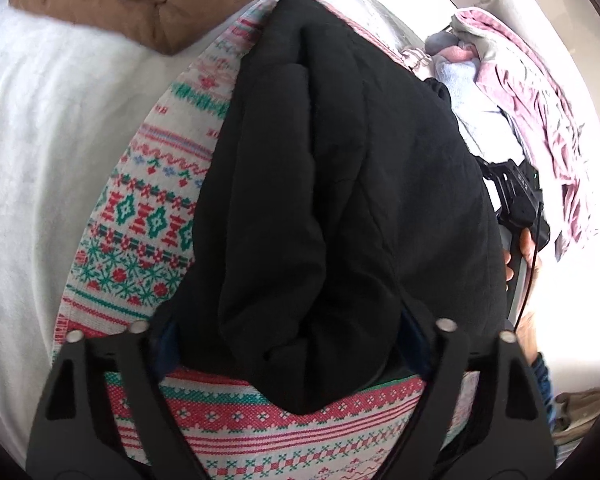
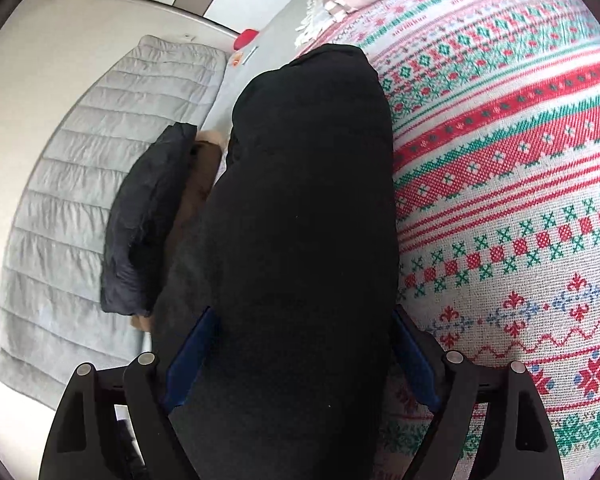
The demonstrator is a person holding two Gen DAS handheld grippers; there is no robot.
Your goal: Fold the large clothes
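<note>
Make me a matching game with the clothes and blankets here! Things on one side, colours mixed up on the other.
Things:
1. thick jacket between the right gripper fingers
2. patterned blanket under it
3. quilted blanket at the left
4. puffy coat at the top of the left view

Colours:
A. brown
B. black
C. light grey
D. white with red and green

Pairs: 1-B, 2-D, 3-C, 4-A
</note>
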